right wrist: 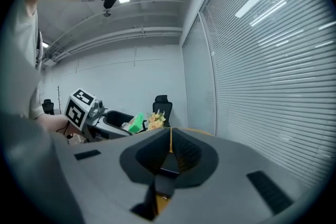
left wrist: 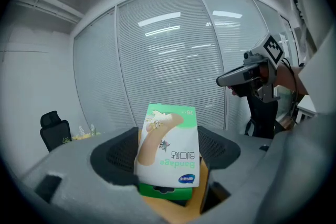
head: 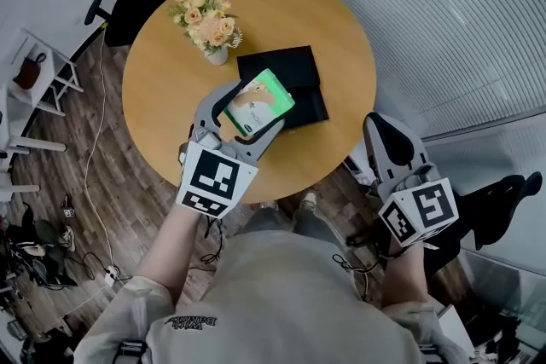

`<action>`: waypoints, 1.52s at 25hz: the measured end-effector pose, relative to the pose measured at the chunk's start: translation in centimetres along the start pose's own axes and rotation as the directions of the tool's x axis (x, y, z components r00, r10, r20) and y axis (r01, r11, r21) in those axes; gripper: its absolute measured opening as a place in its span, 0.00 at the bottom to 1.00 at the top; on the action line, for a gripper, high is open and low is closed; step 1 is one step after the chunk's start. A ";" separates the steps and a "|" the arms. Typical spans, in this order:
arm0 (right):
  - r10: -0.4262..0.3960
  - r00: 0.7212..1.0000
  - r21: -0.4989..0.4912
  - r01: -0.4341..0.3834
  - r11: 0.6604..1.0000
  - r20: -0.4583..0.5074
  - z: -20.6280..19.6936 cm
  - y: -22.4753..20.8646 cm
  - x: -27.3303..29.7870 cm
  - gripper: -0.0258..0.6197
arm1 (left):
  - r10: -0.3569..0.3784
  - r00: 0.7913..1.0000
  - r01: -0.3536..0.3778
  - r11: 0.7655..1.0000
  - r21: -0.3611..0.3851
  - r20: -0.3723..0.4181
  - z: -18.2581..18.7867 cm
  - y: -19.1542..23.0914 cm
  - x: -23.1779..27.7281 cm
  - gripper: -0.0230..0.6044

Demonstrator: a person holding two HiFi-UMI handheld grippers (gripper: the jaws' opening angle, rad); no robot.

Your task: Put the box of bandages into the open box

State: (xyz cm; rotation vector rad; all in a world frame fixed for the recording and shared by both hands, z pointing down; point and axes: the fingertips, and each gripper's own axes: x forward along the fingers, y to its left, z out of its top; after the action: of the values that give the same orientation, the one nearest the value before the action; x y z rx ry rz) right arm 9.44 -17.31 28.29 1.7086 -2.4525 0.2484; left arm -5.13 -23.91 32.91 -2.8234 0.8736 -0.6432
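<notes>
**Left gripper [head: 252, 111] clamped on bandage box [head: 263, 101]**

My left gripper grips the bandage box between both jaws, printed face toward the gripper's camera. In the head view the bandage box overlaps the near-left corner of the black open box [head: 286, 68], which lies on the table [head: 162, 77]. My right gripper [head: 380, 132] is to the near right of the open box, past the table edge, jaws together and empty.

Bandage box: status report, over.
Left gripper shut on bandage box; right gripper shut, empty. Held over edge of open box, not inside. Flower vase beside, not blocking.
</notes>
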 end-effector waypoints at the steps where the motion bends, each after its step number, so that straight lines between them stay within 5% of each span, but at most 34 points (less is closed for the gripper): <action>1: 0.011 1.000 -0.002 -0.011 1.000 -0.004 -0.1 -0.1 0.2 0.09 | -0.002 1.000 0.002 1.000 0.000 -0.010 -0.2 -0.1 0.6 0.59; 9: 0.048 0.999 0.013 -0.048 0.999 -0.023 -1.2 -1.5 2.2 0.09 | -0.058 0.991 0.059 0.998 0.006 -0.117 -3.6 -1.3 5.8 0.59; 20: 0.069 0.995 0.034 -0.067 0.997 -0.075 -3.6 -3.8 5.0 0.09 | -0.153 0.952 0.154 0.988 -0.018 -0.266 -10.1 -2.5 11.6 0.59; 26: 0.106 0.988 0.044 -0.102 0.994 -0.116 -5.9 -4.2 7.4 0.09 | -0.209 0.907 0.235 0.972 0.026 -0.367 -15.4 -3.8 14.7 0.59; 38: 0.133 0.975 0.100 -0.117 0.988 -0.180 -10.3 -5.4 10.0 0.09 | -0.303 0.821 0.297 0.951 -0.092 -0.484 -23.2 -5.7 18.9 0.59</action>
State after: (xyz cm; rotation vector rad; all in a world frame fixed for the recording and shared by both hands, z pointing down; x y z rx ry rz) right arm 11.32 -26.04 40.74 1.4877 -2.4455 0.5146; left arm 1.84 -29.53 61.99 -2.8724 0.4728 -1.4576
